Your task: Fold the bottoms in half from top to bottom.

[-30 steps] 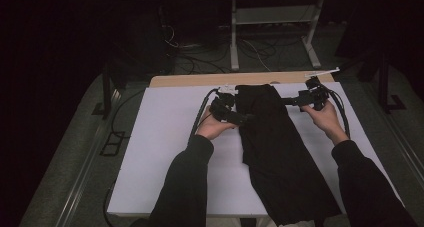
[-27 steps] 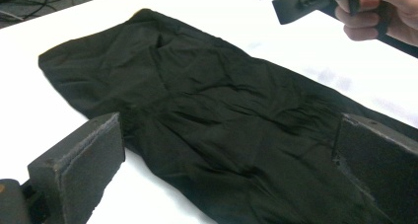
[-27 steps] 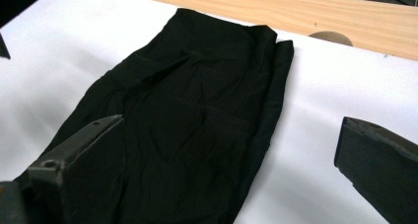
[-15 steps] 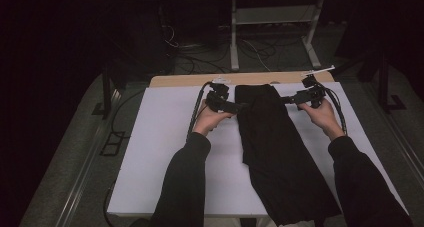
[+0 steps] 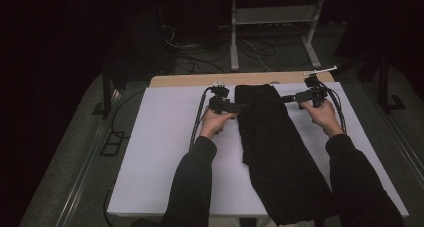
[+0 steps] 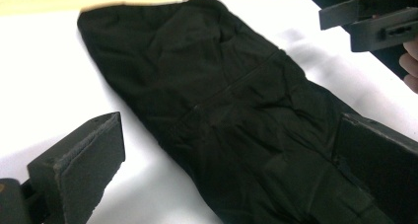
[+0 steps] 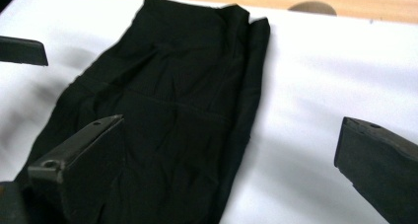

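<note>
The black garment (image 5: 277, 147) lay flat and lengthwise on the white worktop (image 5: 160, 152), its far end near the bare wooden strip (image 5: 190, 80) at the back edge and its near end overhanging the front edge. The left claw (image 5: 245, 107) was positioned at the garment's left edge, close to the far end, with its tips at or just over the fabric border; contact could not be confirmed. In the left gripper view the left claw (image 6: 226, 169) stood wide, one jaw over bare white surface and the other over the cloth, with the garment (image 6: 222, 120) spread between and ahead of them. The right claw (image 5: 284, 99) was positioned at the garment's right edge, opposite the left claw, pointing inward. In the right gripper view the right claw (image 7: 231, 160) was likewise wide, one jaw over the fabric and the other over bare white surface, the folded edge of the garment (image 7: 167, 110) running between them. Neither claw held anything. Each claw's cable (image 5: 196, 122) trailed across the worktop beside the person's hand.
</note>
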Demonstrator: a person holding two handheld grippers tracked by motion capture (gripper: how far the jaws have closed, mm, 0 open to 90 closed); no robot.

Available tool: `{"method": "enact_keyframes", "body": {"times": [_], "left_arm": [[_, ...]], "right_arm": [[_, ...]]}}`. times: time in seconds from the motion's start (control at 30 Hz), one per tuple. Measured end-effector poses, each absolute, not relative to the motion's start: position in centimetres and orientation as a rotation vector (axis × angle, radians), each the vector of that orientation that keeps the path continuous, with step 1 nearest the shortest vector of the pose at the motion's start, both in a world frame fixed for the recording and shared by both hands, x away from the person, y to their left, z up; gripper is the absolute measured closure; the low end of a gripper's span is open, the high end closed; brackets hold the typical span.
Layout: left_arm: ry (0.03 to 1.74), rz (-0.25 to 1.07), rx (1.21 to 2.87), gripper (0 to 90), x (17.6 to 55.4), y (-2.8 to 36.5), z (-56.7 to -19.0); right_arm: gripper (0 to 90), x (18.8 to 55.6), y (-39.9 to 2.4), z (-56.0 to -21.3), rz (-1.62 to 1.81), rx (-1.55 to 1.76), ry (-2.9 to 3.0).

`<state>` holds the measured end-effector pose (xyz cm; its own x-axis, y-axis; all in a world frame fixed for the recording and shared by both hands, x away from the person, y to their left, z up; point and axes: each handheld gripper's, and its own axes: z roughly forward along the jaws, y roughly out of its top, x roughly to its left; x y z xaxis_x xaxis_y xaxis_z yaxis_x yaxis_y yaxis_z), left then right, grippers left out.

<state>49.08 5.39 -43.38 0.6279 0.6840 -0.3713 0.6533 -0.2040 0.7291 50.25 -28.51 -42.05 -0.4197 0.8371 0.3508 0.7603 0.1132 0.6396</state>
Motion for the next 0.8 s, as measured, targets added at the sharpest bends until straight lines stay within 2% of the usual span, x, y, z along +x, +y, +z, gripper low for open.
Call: {"method": "enact_keyframes", "body": {"times": [0.2, 0.47, 0.7, 0.8], "left_arm": [[1.088, -0.002, 1.911, 0.0, 49.3, 5.1, -44.9], [1.131, -0.065, 1.882, 0.2, 49.5, 5.0, -45.5], [1.147, -0.078, 1.862, 6.5, 49.6, 5.2, -45.7], [1.154, -0.081, 1.864, 10.7, 49.6, 5.1, -45.7]], "right_arm": [[0.5, 50.5, -28.4, -42.7, 1.210, 1.672, 2.304], [11.2, 50.7, -27.7, -43.4, 1.203, 1.678, 2.364], [14.1, 50.9, -27.2, -44.1, 1.182, 1.696, 2.398], [18.9, 51.0, -27.4, -44.4, 1.213, 1.717, 2.394]]}}
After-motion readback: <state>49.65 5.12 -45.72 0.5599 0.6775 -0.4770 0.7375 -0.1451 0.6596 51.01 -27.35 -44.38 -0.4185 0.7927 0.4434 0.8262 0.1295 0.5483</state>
